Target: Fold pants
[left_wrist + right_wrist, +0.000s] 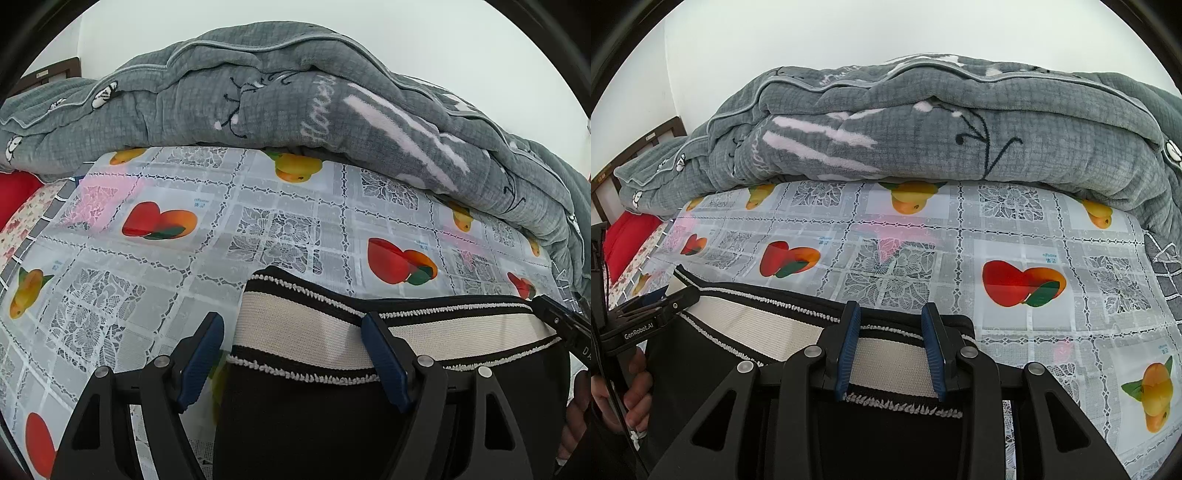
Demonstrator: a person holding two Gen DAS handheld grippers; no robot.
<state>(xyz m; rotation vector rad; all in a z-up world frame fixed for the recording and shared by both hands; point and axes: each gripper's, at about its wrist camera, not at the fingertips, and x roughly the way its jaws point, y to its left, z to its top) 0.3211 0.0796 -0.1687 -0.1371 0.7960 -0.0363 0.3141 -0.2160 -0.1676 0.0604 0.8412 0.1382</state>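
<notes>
My left gripper (pixel 293 354) is spread wide over the left end of the waistband (pixel 295 328), one finger on the cloth (pixel 166 236), one on the band, grasping nothing. My right gripper (pixel 891 347) straddles the band's right end, gap still visible, so released too. The pants (pixel 332 424) lie at the bottom of both frames, waistband away from me. I judge I should close both on the band's corners evenly, then lift together so the fabric stays square. The fruit-print cloth looks slick; a grey quilt (pixel 923 129) fills the upper frame under a white wall.
</notes>
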